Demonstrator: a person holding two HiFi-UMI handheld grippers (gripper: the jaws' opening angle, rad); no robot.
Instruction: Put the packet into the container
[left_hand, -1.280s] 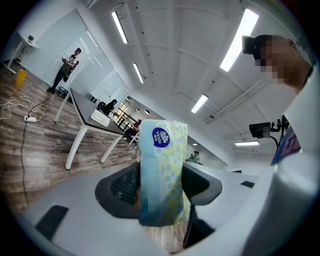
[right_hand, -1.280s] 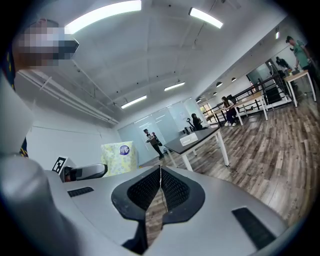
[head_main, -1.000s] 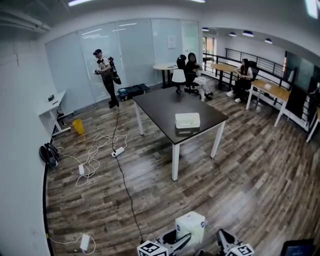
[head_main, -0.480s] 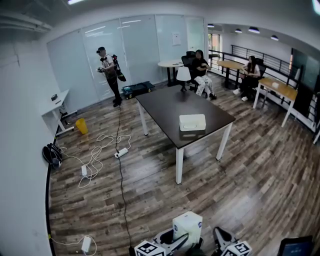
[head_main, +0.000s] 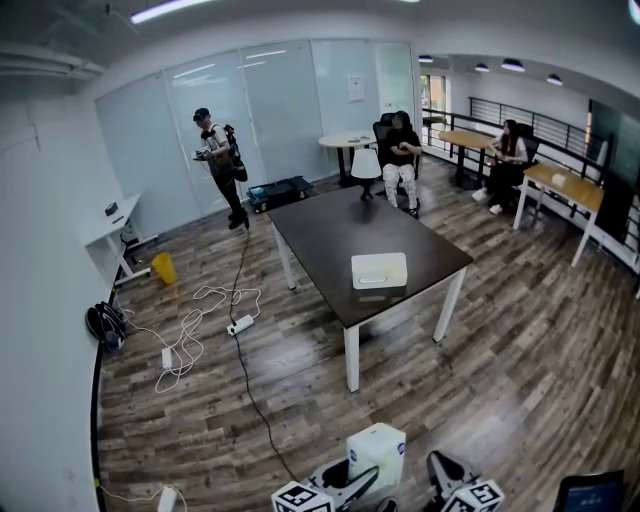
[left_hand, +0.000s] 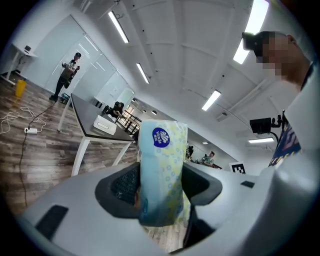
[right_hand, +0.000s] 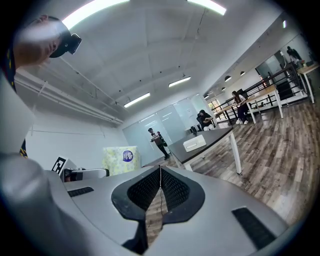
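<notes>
A tissue packet (head_main: 377, 452), pale with a blue round label, stands upright at the bottom of the head view, and my left gripper (head_main: 362, 482) is shut on it. In the left gripper view the packet (left_hand: 161, 170) fills the gap between both dark pads (left_hand: 125, 184). My right gripper (head_main: 452, 480) hangs beside it with nothing in it; its pads (right_hand: 172, 186) meet in the right gripper view, where the packet (right_hand: 120, 160) shows to the left. The white container (head_main: 379, 270) lies on a dark table (head_main: 330, 230) well ahead across the floor, and shows in both gripper views (left_hand: 105, 125) (right_hand: 194, 144).
Cables and a power strip (head_main: 238, 325) trail over the wooden floor left of the table. A person (head_main: 218, 160) stands by the glass wall; others sit at a chair (head_main: 400, 155) and at desks on the right (head_main: 565, 190). A yellow bin (head_main: 163, 267) and a white desk (head_main: 110, 222) are on the left.
The table and container sit a little lower in the head view than before. Both grippers and the packet keep their place at the bottom edge.
</notes>
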